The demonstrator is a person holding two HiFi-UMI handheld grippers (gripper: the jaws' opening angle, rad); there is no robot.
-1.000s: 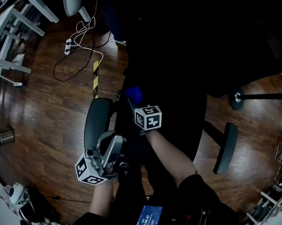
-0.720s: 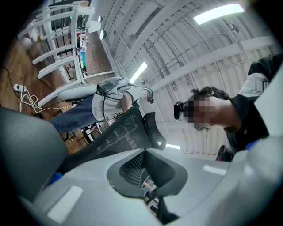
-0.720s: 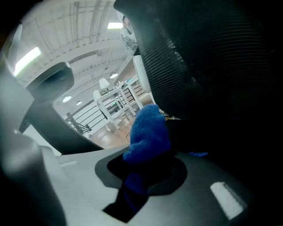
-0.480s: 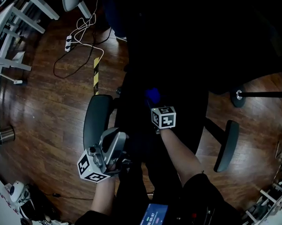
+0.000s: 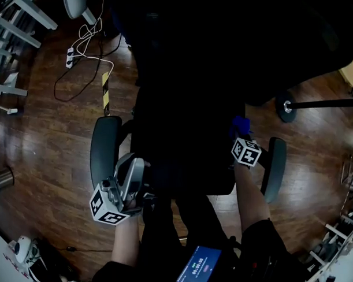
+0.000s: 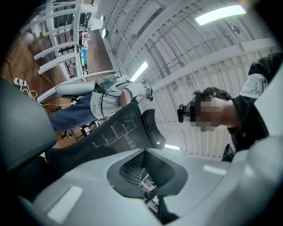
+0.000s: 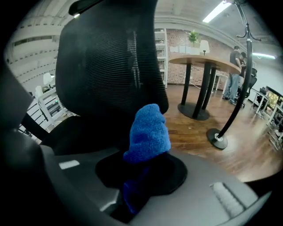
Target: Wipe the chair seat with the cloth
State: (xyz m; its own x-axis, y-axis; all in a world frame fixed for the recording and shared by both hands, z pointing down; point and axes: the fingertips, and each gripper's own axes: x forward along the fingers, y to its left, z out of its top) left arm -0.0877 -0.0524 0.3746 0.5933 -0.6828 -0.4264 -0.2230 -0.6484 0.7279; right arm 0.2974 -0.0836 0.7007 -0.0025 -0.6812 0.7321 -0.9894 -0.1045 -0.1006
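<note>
The black chair seat fills the middle of the head view, very dark, between its left armrest and right armrest. My right gripper is at the seat's right edge, just beside the right armrest, shut on a blue cloth. In the right gripper view the cloth bunches up out of the shut right gripper, with the mesh chair back behind it. My left gripper hovers by the left armrest, shut and holding nothing. Its own view has the left gripper pointing up at the chair back.
A power strip with cables and a yellow-black tape strip lie on the wood floor at upper left. A stand's round base is to the right of the chair. A round table stands beyond.
My right gripper has carried the blue cloth across the seat from the left-middle to the right edge by the armrest. The left gripper has barely moved.
</note>
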